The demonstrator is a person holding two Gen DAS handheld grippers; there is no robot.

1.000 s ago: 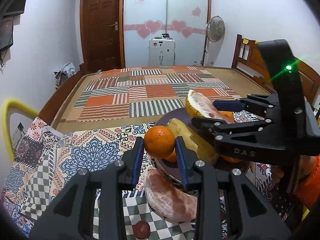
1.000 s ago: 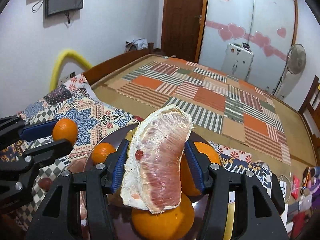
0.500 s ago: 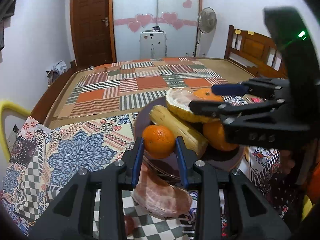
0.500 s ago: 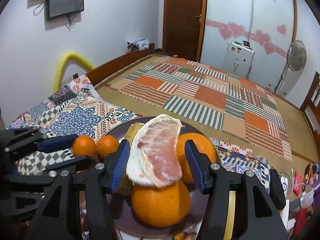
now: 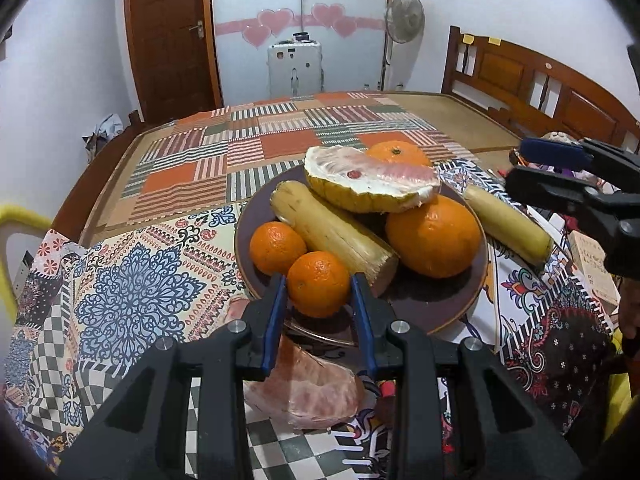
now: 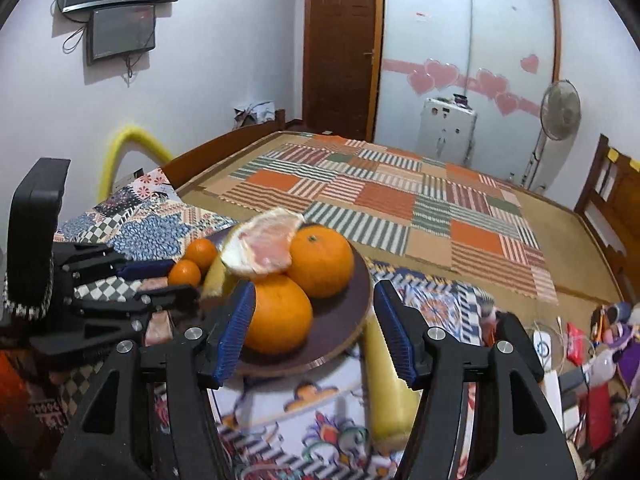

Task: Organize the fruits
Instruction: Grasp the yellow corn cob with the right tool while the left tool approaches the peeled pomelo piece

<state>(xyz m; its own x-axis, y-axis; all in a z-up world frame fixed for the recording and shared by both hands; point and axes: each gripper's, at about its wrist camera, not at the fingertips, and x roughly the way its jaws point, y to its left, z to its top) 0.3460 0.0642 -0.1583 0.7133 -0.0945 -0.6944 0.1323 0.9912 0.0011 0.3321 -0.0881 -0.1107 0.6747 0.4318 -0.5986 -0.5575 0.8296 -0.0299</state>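
Note:
My left gripper (image 5: 318,282) is shut on a small tangerine (image 5: 319,285) over the near rim of the dark brown plate (image 5: 432,308). The plate holds a second tangerine (image 5: 276,246), a yellow cane piece (image 5: 332,232), two big oranges (image 5: 434,236) and a pomelo wedge (image 5: 368,184) lying on top of them. In the right wrist view the wedge (image 6: 264,244) lies apart from my right gripper (image 6: 316,332). That gripper's jaws are opening with nothing between its pads. It shows at the right edge (image 5: 520,164) of the left wrist view. The left gripper (image 6: 180,280) shows at the left of the right wrist view.
A second yellow cane piece (image 5: 508,224) lies on the patterned cloth right of the plate. A peeled pomelo segment (image 5: 304,392) lies under the left gripper. Small boxes and packets (image 6: 576,356) crowd the far right. Behind the plate stretches a patchwork mat (image 5: 280,144).
The right gripper let go of the pomelo wedge onto the plate's fruit and drew back to the right. The left gripper sank toward the plate's near rim with the tangerine.

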